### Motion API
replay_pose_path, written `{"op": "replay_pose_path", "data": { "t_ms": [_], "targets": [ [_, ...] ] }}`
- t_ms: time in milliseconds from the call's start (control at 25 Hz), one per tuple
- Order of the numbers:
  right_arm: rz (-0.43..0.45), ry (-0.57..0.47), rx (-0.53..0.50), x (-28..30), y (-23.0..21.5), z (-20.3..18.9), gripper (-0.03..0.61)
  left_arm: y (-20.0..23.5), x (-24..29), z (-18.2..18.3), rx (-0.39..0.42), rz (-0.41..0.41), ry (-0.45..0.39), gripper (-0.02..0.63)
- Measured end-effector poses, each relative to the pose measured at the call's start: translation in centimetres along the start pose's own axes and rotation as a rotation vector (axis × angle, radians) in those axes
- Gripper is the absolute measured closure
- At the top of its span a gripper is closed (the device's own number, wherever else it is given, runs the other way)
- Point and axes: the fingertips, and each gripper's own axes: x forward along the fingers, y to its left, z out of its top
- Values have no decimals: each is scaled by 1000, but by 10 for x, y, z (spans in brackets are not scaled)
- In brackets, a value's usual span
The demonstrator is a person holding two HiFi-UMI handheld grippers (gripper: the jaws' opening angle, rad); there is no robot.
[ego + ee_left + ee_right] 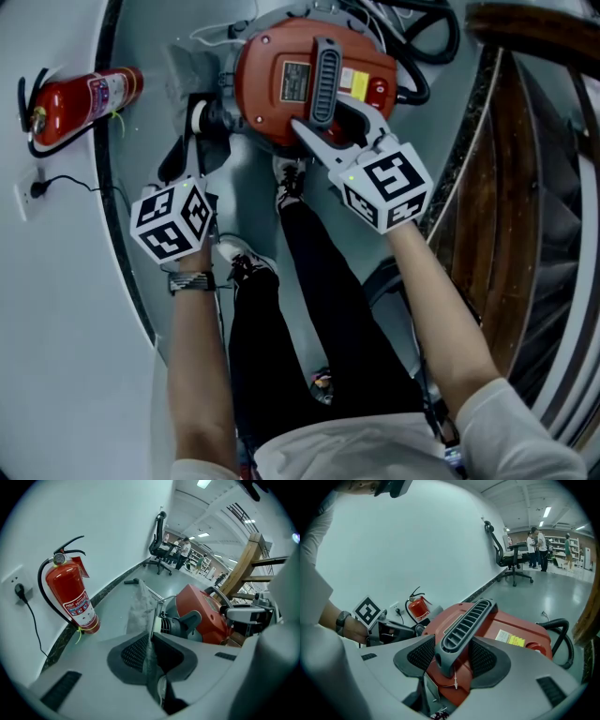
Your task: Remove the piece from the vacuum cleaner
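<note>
With your right gripper (pixel 454 654) clamped on the handle (pixel 466 618) of the vacuum cleaner (pixel 513 627), your left gripper (pixel 151 651) pinched the thin grey piece (pixel 140 606), which ran straight ahead toward the inlet (pixel 177 625).

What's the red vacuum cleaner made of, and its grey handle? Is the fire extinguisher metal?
The vacuum cleaner body looks like smooth red moulded plastic, with rounded edges and a soft shine. Its handle looks like matte grey plastic, with ribbed slots moulded in. The fire extinguisher is probably painted metal: a glossy red cylinder, though the paint hides what's underneath.
</note>
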Motion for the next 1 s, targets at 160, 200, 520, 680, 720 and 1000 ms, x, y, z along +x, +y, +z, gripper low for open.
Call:
{"op": "replay_pose_path", "data": {
  "t_ms": [160, 200, 520, 680, 720, 1000],
  "targets": [
    [-1, -1, -1, 0, 0, 0, 359, 1, 0, 0, -48, -11, -2, 581],
    [0, -1, -2, 0, 0, 0, 359, 1, 0, 0, -47, -8, -2, 581],
    [0, -4, -4, 0, 0, 0, 359, -2, -1, 2, 209, 26, 26, 581],
    [-1, -2, -4, 0, 0, 0, 359, -2, -1, 2, 189, 6, 22, 581],
    [-1, -2, -4, 0, 0, 0, 359, -1, -1, 2, 188, 5, 22, 581],
    [-7, -6, -6, 0, -1, 0, 359, 1, -1, 0, -81, -18, -10, 581]
  ]
}}
